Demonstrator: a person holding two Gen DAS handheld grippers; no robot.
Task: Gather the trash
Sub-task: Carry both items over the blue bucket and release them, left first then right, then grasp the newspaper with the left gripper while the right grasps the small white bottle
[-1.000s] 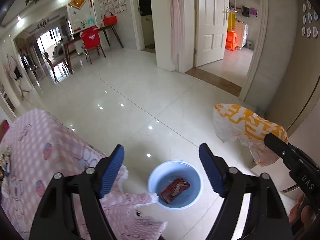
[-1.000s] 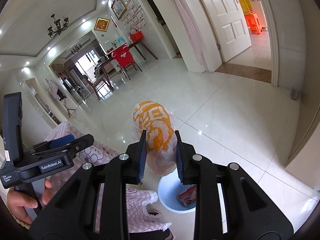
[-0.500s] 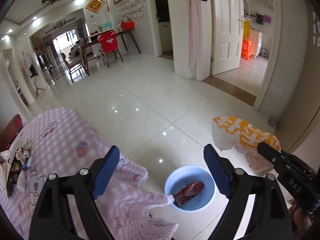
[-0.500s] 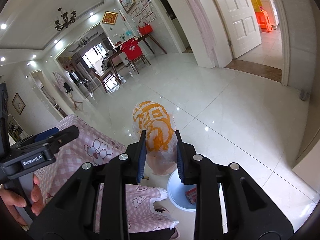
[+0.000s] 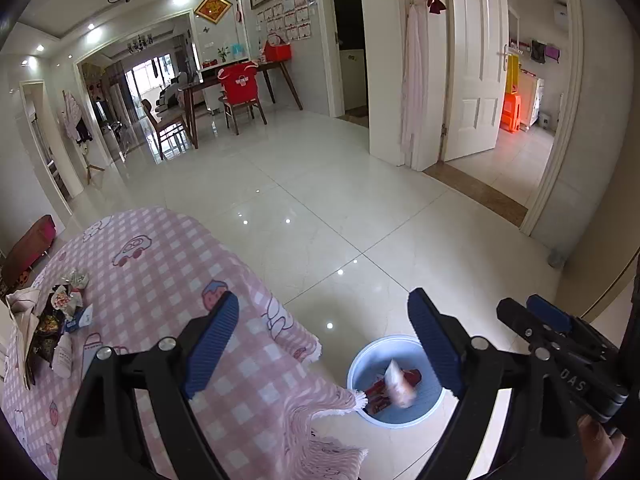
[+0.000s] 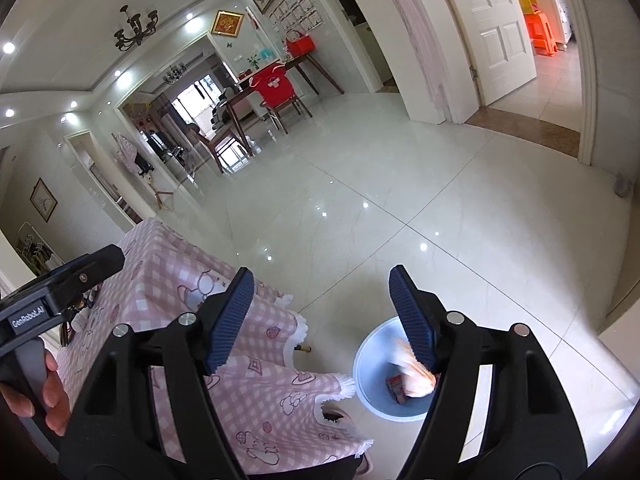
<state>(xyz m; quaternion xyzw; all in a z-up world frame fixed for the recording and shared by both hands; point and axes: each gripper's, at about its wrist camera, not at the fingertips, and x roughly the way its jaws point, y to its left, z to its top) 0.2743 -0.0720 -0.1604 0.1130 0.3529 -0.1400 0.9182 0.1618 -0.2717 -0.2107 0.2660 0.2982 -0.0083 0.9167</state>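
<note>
Orange-white bag (image 6: 414, 378) blurs inside the blue bin (image 6: 370, 360), half hidden behind the right gripper (image 6: 320, 316), jaws just sprung apart and empty; left gripper (image 5: 324, 340) wide open too

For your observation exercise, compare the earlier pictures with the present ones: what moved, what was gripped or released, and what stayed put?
The right gripper has just been opening and let go of the orange-and-white bag, which dropped into the blue bin and appears blurred there. The left gripper stayed open and empty. The bin, the red wrapper inside it and the trash pile on the pink tablecloth are unchanged.
</note>
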